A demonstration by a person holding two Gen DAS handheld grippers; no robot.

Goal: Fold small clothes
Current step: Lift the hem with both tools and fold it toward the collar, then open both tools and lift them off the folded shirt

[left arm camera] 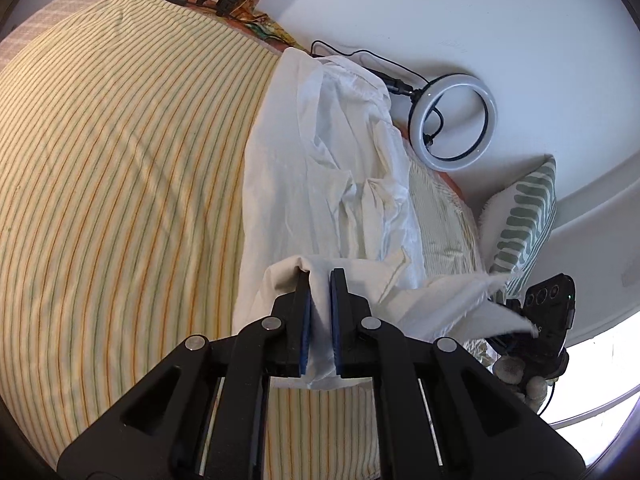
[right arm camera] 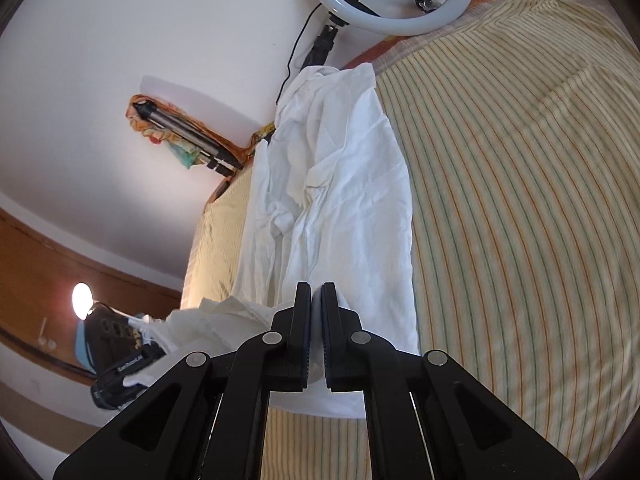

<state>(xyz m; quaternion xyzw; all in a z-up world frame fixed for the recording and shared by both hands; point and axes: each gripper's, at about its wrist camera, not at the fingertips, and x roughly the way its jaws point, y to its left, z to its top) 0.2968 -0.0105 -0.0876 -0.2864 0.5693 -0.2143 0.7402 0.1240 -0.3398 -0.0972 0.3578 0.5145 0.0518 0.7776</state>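
Observation:
A white shirt (left arm camera: 320, 160) lies stretched out on the striped bedsheet (left arm camera: 120, 180), its far end near the wall. My left gripper (left arm camera: 320, 276) is shut on the shirt's near hem, with cloth bunched between the pads. In the right wrist view the same white shirt (right arm camera: 340, 200) runs away from me, and my right gripper (right arm camera: 316, 288) is shut on its near edge. The near hem hangs lifted between the two grippers. The other gripper shows at the right edge of the left view (left arm camera: 548, 320) and at the left of the right view (right arm camera: 120, 352).
A ring light (left arm camera: 456, 120) with a black cable leans on the white wall behind the bed; it also shows in the right wrist view (right arm camera: 384, 4). A green-patterned pillow (left arm camera: 524, 216) lies at the bed's edge. Folded tripod legs (right arm camera: 188, 136) rest on patterned cloth by the wall.

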